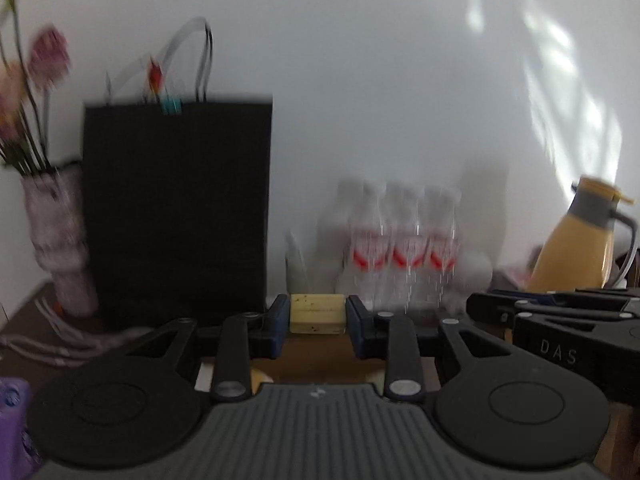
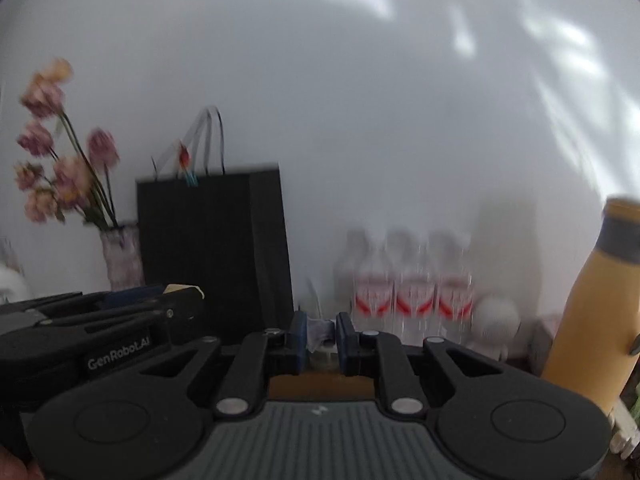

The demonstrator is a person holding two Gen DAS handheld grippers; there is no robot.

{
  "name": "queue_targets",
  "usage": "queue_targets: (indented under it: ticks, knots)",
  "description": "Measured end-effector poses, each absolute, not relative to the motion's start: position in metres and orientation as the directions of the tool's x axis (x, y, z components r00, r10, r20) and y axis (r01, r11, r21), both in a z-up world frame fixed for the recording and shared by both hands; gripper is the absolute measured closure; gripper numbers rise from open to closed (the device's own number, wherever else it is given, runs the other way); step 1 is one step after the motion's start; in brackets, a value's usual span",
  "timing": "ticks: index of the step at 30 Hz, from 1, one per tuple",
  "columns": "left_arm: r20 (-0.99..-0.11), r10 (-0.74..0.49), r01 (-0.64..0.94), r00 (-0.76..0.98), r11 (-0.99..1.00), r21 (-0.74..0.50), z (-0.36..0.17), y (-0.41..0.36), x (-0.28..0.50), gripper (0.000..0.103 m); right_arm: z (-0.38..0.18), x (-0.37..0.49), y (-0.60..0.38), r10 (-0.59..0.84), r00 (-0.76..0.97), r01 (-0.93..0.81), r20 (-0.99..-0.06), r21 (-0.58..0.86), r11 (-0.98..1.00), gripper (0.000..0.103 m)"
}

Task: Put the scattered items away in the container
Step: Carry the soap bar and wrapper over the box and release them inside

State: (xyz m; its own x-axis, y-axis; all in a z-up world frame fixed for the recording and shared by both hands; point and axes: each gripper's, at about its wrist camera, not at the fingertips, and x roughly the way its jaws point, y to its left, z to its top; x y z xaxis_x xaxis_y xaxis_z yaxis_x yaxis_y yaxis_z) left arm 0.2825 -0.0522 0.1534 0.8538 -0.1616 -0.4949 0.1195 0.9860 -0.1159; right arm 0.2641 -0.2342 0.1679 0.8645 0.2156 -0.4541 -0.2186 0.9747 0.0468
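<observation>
White wall [image 1: 380, 80]: plain, with slanted patches of daylight upper right. Black paper bag [image 1: 176, 208]: upright against the wall on a dark brown tabletop [image 1: 24, 320]. Left of the bag: patterned vase [image 1: 60, 240] of pink flowers [image 2: 60, 152]. Right of the bag: row of clear water bottles [image 1: 400, 248], red labels. Far right of the bag: yellow jug [image 1: 580, 240], grey collar. All blurred.
</observation>
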Motion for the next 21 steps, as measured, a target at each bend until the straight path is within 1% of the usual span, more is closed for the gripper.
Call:
queue_targets:
  ticks: [1,2,4,6,7,9,10,11,13,14,15,17,18,20,21]
  knots:
    - [-0.555,-0.191,0.126,0.809,0.980,-0.154,0.142,-0.050,0.302,0.072,0.160,0.286,-0.236,0.192,0.819,-0.213,-0.540,0.025,0.977,0.089]
    - [-0.602,-0.197,0.109,0.774,0.978,-0.179,0.130,-0.048,0.317,0.072,0.151,0.305,-0.240,0.186,0.773,-0.220,-0.606,0.019,0.975,0.089]
    - [-0.670,-0.185,0.107,0.719,0.982,-0.156,0.104,-0.052,0.339,0.072,0.126,0.334,-0.245,0.149,0.679,-0.207,-0.719,0.008,0.978,0.089]
    - [-0.717,-0.171,0.106,0.676,0.985,-0.135,0.080,-0.055,0.355,0.072,0.101,0.350,-0.247,0.138,0.611,-0.205,-0.779,0.013,0.979,0.089]
    - [-0.735,-0.170,0.088,0.657,0.985,-0.150,0.070,-0.054,0.363,0.072,0.090,0.355,-0.247,0.136,0.588,-0.208,-0.797,0.013,0.978,0.089]
    - [-0.765,-0.163,0.061,0.623,0.985,-0.160,0.057,-0.052,0.374,0.069,0.074,0.365,-0.245,0.130,0.563,-0.213,-0.816,0.009,0.977,0.087]
    - [-0.776,-0.157,0.061,0.611,0.987,-0.151,0.053,-0.052,0.378,0.059,0.069,0.371,-0.243,0.134,0.547,-0.216,-0.827,0.016,0.976,0.086]
    - [-0.781,-0.150,0.059,0.607,0.988,-0.144,0.051,-0.052,0.380,0.053,0.064,0.376,-0.242,0.138,0.535,-0.218,-0.834,0.021,0.976,0.086]
    - [-0.778,-0.152,0.067,0.610,0.988,-0.141,0.053,-0.051,0.384,0.052,0.059,0.380,-0.239,0.120,0.526,-0.223,-0.842,0.000,0.975,0.081]
    - [-0.775,-0.150,0.062,0.614,0.988,-0.142,0.055,-0.049,0.385,0.050,0.058,0.381,-0.237,0.115,0.528,-0.223,-0.841,-0.006,0.975,0.076]
    - [-0.769,-0.147,0.056,0.622,0.988,-0.144,0.060,-0.047,0.383,0.048,0.060,0.382,-0.237,0.117,0.531,-0.219,-0.839,-0.003,0.976,0.069]
    - [-0.762,-0.132,0.045,0.634,0.990,-0.134,0.070,-0.042,0.382,0.036,0.065,0.382,-0.239,0.137,0.539,-0.201,-0.831,0.031,0.979,0.059]
    - [-0.758,-0.120,0.036,0.642,0.991,-0.127,0.076,-0.040,0.380,0.035,0.069,0.382,-0.240,0.161,0.543,-0.194,-0.824,0.063,0.979,0.054]
    - [-0.757,-0.112,0.031,0.644,0.992,-0.120,0.085,-0.035,0.375,0.029,0.079,0.380,-0.242,0.220,0.534,-0.189,-0.816,0.139,0.972,0.048]
    - [-0.759,-0.107,0.032,0.642,0.993,-0.113,0.090,-0.033,0.372,0.027,0.083,0.378,-0.241,0.249,0.528,-0.191,-0.812,0.172,0.966,0.048]
